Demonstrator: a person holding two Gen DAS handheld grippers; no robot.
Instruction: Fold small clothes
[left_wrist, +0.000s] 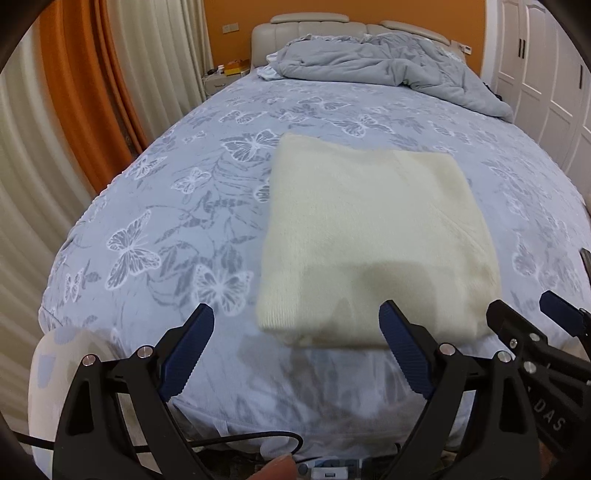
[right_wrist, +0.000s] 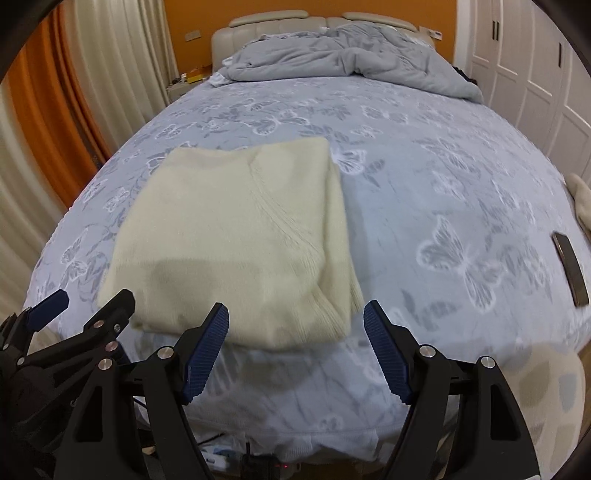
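Nearest lens, left wrist view: left gripper (left_wrist: 297, 321), blue ribbed pads spread wide, released, nothing between them; held just off the foot edge of the bed. Fingertip (left_wrist: 275, 468) visible at bottom edge, black cable (left_wrist: 258, 437) looping beside it. Right gripper (left_wrist: 517, 314) entering at far right, tips spread too.

Folded cream knit sweater (left_wrist: 373, 236) lying flat on butterfly-print bedsheet (left_wrist: 166, 221), near foot edge, slightly right of centre in this view. Roughly rectangular; long axis running foot-to-head of bed, ribbed hem end toward the grippers, far short edge toward the headboard. Neither gripper touching it.

Farther back: crumpled grey duvet (left_wrist: 388, 62) against beige headboard (left_wrist: 314, 26); nightstand (left_wrist: 221, 75) at left, orange-and-cream curtains (left_wrist: 74, 92), white wardrobe doors (left_wrist: 546, 74) at right.

Right wrist view only: right gripper (right_wrist: 296, 319) also released, empty, ahead of sweater's (right_wrist: 236, 236) right near corner; left gripper (right_wrist: 90, 301) at far left. Diagonal seam on sweater top plainly seen. Dark phone (right_wrist: 570, 273) lying on sheet at right edge, well apart from sweater; small cream item (right_wrist: 581, 199) beyond it, kind unclear. Red indicator light low under bed edge.
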